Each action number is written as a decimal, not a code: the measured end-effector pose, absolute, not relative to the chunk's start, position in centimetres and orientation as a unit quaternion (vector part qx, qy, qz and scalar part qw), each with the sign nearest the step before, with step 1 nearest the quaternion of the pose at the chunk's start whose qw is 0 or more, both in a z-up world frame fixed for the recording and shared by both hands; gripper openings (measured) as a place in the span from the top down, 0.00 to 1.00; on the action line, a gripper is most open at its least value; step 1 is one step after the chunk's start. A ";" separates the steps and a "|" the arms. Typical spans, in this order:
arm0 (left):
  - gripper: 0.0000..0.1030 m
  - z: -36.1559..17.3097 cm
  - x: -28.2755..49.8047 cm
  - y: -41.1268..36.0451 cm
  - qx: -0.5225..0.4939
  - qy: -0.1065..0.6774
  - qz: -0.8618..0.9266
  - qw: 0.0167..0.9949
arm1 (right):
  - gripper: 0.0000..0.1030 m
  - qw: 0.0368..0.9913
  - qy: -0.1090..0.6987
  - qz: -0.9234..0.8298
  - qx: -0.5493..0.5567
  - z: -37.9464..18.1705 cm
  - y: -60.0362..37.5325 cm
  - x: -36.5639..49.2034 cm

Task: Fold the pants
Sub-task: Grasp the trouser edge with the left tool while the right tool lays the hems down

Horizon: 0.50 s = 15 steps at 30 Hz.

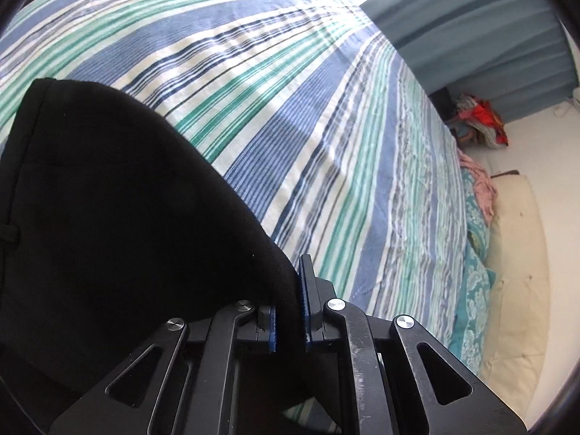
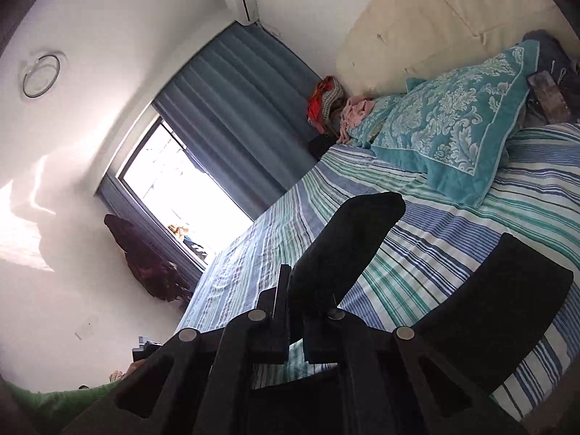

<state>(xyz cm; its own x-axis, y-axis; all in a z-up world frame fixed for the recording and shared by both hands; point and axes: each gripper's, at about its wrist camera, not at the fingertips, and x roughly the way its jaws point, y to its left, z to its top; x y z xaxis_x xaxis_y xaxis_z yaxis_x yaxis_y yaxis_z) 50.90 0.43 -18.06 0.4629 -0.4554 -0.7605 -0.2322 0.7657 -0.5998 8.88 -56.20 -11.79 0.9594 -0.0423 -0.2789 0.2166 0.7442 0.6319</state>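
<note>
The black pants (image 1: 108, 199) hang over the striped bedspread (image 1: 308, 108). My left gripper (image 1: 289, 301) is shut on an edge of the pants; a belt loop shows at the far left, so this is the waist end. In the right wrist view, my right gripper (image 2: 295, 290) is shut on another part of the black pants (image 2: 348, 239), which stick up between the fingers. A second black part (image 2: 507, 319), likely a leg, lies on the bedspread (image 2: 453, 253) to the right.
A teal patterned pillow (image 2: 453, 127) lies at the head of the bed by a cream padded headboard (image 2: 417, 18). Clothes are piled (image 2: 326, 105) in the corner. Blue curtains (image 2: 246, 108) flank a bright window (image 2: 188, 195). A pink garment (image 1: 478, 185) lies at the bed's edge.
</note>
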 end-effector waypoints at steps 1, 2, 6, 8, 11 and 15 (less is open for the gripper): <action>0.91 -16.3 49.8 0.6 -0.327 0.502 -0.088 0.796 | 0.95 0.921 0.137 -0.071 0.357 -12.1 -57.2 9.7; 0.91 -14.3 48.1 0.9 -0.316 0.488 -0.105 0.807 | 0.95 0.922 0.149 -0.070 0.351 -12.0 -58.0 10.5; 0.89 -9.7 38.6 1.8 -0.234 0.440 -0.129 0.858 | 0.95 0.926 0.167 -0.051 0.334 -9.2 -60.6 11.9; 0.89 -11.6 33.6 2.2 -0.214 0.461 -0.118 0.853 | 0.95 0.918 0.211 -0.068 0.329 -9.3 -62.2 12.1; 0.89 -17.1 27.9 2.2 -0.208 0.510 -0.104 0.828 | 0.95 0.897 0.280 -0.111 0.325 -12.2 -64.6 11.0; 0.90 -20.7 24.6 2.1 -0.232 0.539 -0.102 0.803 | 0.95 0.860 0.371 -0.166 0.308 -16.7 -66.5 9.5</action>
